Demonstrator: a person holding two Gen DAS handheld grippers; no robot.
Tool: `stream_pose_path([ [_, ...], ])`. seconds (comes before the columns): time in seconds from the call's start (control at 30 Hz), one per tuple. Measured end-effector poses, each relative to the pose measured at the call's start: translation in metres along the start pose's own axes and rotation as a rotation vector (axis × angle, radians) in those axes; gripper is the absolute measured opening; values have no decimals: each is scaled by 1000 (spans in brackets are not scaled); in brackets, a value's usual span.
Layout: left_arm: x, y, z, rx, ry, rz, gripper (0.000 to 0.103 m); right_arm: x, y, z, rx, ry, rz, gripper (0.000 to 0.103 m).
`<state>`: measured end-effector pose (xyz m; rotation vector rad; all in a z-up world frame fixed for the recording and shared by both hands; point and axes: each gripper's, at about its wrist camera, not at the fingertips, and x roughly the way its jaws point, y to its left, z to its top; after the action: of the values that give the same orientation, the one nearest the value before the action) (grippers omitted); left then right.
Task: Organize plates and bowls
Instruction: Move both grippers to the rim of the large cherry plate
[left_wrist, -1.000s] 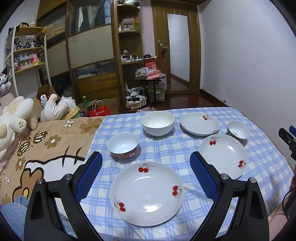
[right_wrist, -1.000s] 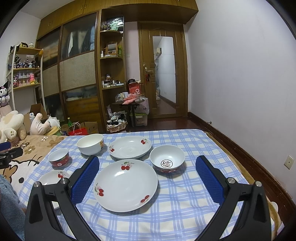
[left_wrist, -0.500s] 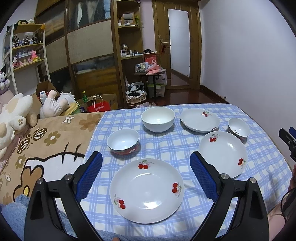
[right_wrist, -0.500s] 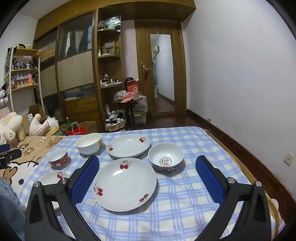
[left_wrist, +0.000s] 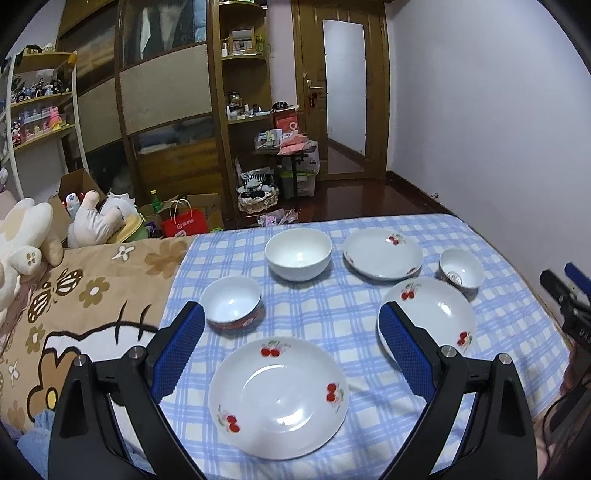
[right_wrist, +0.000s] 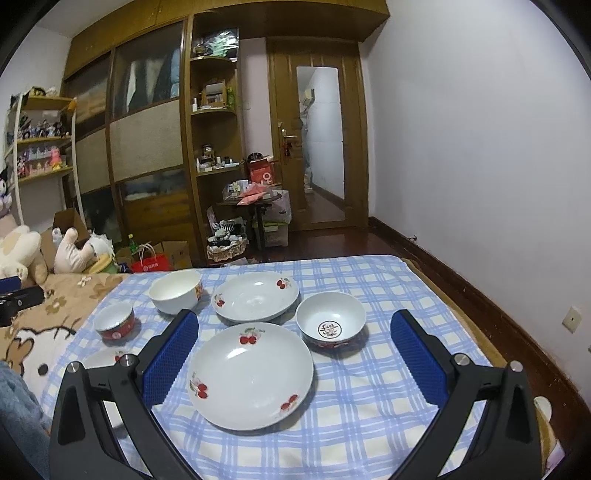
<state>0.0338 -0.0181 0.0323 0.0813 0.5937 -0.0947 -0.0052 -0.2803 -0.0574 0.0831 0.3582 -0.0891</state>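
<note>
Three white cherry-print plates and three bowls lie on a blue checked cloth (left_wrist: 332, 306). In the left wrist view my left gripper (left_wrist: 291, 325) is open above the near plate (left_wrist: 277, 397), with a small red-sided bowl (left_wrist: 232, 303) at its left, a large white bowl (left_wrist: 298, 253) behind, a far plate (left_wrist: 382, 253) and a right plate (left_wrist: 436, 314). In the right wrist view my right gripper (right_wrist: 294, 330) is open over the right plate (right_wrist: 251, 374), beside a bowl with a black emblem (right_wrist: 330, 325). Neither gripper holds anything.
A brown cartoon-print blanket (left_wrist: 74, 306) with plush toys (left_wrist: 22, 236) lies left of the cloth. Wooden cabinets (right_wrist: 147, 140) and a door (right_wrist: 321, 147) stand behind, with clutter on the floor. A white wall (right_wrist: 480, 147) runs along the right. The other gripper (left_wrist: 569, 295) shows at the right edge.
Both cameras have tilted or risen slightly, so the dishes sit a little lower in view. Nothing on the cloth has moved, and both grippers stay open.
</note>
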Motion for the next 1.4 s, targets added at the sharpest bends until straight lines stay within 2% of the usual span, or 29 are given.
stream_pose_path([
  [0.33, 24, -22, 44, 33, -1, -50, 94, 16, -6, 16, 26, 0, -16, 103],
  [0.57, 59, -50, 55, 68, 13, -80, 94, 43, -12, 19, 20, 44, -40, 103],
  [0.9, 117, -74, 35, 87, 105, -122, 94, 82, -21, 7, 16, 123, -59, 103],
  [1.07, 142, -85, 22, 121, 138, -120, 94, 103, -24, -4, 27, 164, -66, 103],
  [1.4, 185, -90, 2, 124, 232, -125, 94, 132, -28, -24, 4, 217, -69, 103],
])
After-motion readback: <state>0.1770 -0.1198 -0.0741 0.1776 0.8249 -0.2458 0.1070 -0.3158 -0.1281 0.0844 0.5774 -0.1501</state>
